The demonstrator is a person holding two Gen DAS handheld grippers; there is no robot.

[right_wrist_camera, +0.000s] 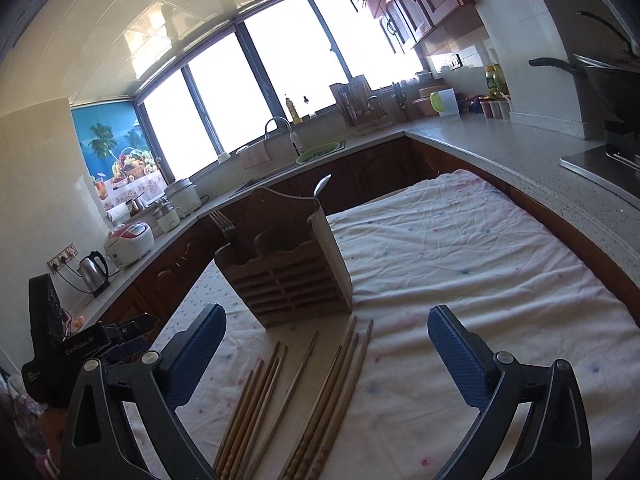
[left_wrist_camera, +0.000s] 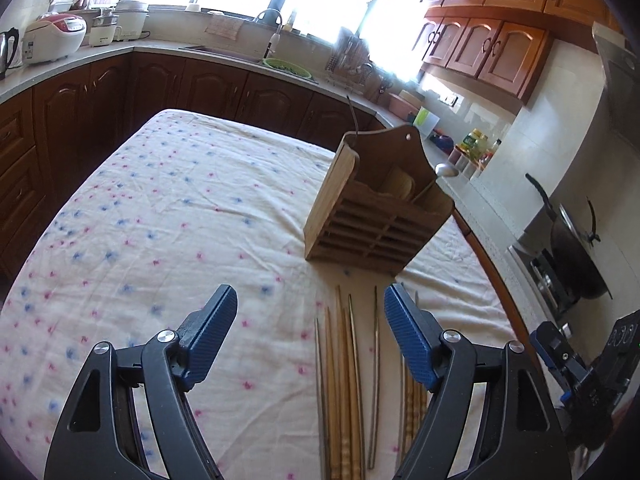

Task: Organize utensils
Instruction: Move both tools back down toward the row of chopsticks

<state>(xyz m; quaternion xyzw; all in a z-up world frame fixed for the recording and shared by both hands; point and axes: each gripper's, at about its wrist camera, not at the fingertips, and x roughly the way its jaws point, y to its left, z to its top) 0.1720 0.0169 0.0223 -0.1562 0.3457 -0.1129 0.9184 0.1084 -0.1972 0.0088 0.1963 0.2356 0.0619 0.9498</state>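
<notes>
Two open claws (left_wrist_camera: 308, 344) (right_wrist_camera: 326, 356) over chopsticks (right_wrist_camera: 328, 392)

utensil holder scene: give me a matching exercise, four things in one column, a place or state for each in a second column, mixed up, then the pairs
Things:
1. chopsticks
2. spoon
3. fork
4. right gripper

Places or states:
A. tines up at the wooden holder's left end
B. open, empty
C. flat on the cloth
D. bowl above the holder's right end

Pairs: 1-C, 2-D, 3-A, 4-B

White tablecloth (left_wrist_camera: 168, 208) with pink and blue flowers, brown wooden holder (left_wrist_camera: 376, 216), tan chopsticks (left_wrist_camera: 340, 380)
</notes>
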